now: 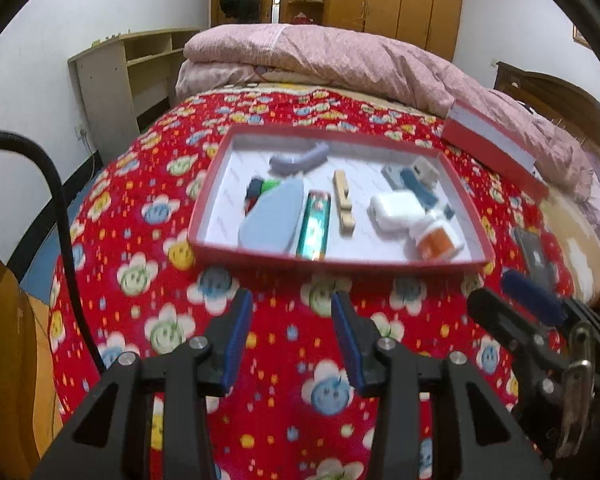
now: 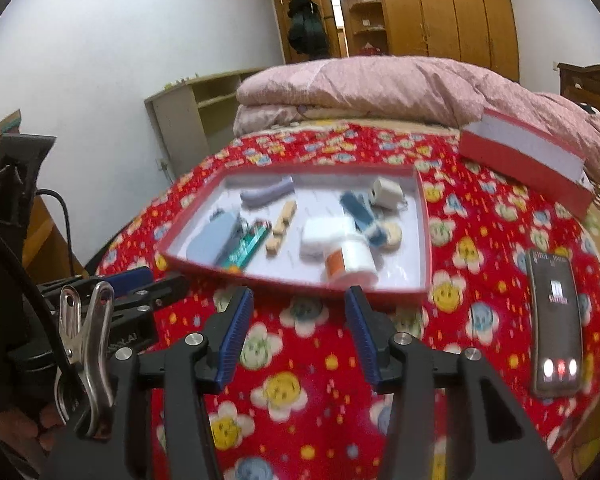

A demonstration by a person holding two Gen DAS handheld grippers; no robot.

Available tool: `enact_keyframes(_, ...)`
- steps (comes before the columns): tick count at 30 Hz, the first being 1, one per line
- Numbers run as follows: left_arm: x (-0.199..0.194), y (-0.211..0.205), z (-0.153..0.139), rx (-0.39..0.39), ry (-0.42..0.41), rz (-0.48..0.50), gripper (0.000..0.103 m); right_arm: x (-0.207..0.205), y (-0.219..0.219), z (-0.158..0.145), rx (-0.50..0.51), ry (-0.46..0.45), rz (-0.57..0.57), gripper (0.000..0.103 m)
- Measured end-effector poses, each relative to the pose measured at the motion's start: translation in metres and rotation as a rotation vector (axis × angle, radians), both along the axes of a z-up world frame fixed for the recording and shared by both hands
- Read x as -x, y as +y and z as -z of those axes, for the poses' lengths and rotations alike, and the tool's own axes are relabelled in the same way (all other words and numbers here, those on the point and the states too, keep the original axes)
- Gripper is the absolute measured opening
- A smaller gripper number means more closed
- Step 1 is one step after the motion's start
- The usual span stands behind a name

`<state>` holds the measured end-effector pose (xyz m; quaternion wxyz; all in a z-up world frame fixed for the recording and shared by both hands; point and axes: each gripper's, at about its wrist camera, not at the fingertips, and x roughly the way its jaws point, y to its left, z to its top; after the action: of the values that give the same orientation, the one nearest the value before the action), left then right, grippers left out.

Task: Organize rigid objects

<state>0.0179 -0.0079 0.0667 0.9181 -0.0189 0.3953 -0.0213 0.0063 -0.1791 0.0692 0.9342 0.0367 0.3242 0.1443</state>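
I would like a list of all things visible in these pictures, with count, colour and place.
tray: 1, red rim, white inside, on the bedspread
glasses case: 1, grey-blue, tray left
curved piece: 1, lilac, tray rear left
green pack: 1, green, tray middle
wooden clip: 1, tan, tray middle
white block: 1, white, tray right
bottle: 1, white and orange, lying at tray front right
box: 1, red and white, behind the tray to the right
phone: 1, dark, screen lit, right of tray
quilt: 1, pink, folded at rear
left tongs: open, empty
right tongs: open, empty
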Motion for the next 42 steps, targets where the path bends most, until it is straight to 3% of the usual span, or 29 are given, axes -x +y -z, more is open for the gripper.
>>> enact_keyframes(8, 0.011, 0.003, 0.024, -0.026, 0.021, -0.018, 0.043, 0.011, -0.001, 0.034, 0.065, 0.071, 0.060, 0.049)
enact_keyframes(16, 0.004, -0.006, 0.048, -0.045, 0.065, -0.003, 0.044, 0.004, -0.003, 0.049, 0.106, 0.080, 0.105, 0.049)
enact_keyframes(22, 0.007, -0.012, 0.052, -0.076, 0.014, -0.004, 0.048, -0.002, -0.002, 0.064, 0.110, 0.109, 0.118, 0.049)
enact_keyframes(29, 0.016, -0.014, 0.057, -0.094, -0.058, -0.006, 0.053, 0.000, 0.007, 0.068, 0.166, 0.062, 0.164, 0.053)
enact_keyframes(32, 0.013, -0.010, 0.057, -0.072, -0.054, -0.016, 0.057, -0.001, 0.006, 0.069, 0.172, 0.060, 0.192, 0.061)
enact_keyframes(42, 0.013, -0.011, 0.057, -0.079, -0.056, -0.020, 0.059, -0.002, 0.003, 0.070, 0.170, 0.061, 0.206, 0.066)
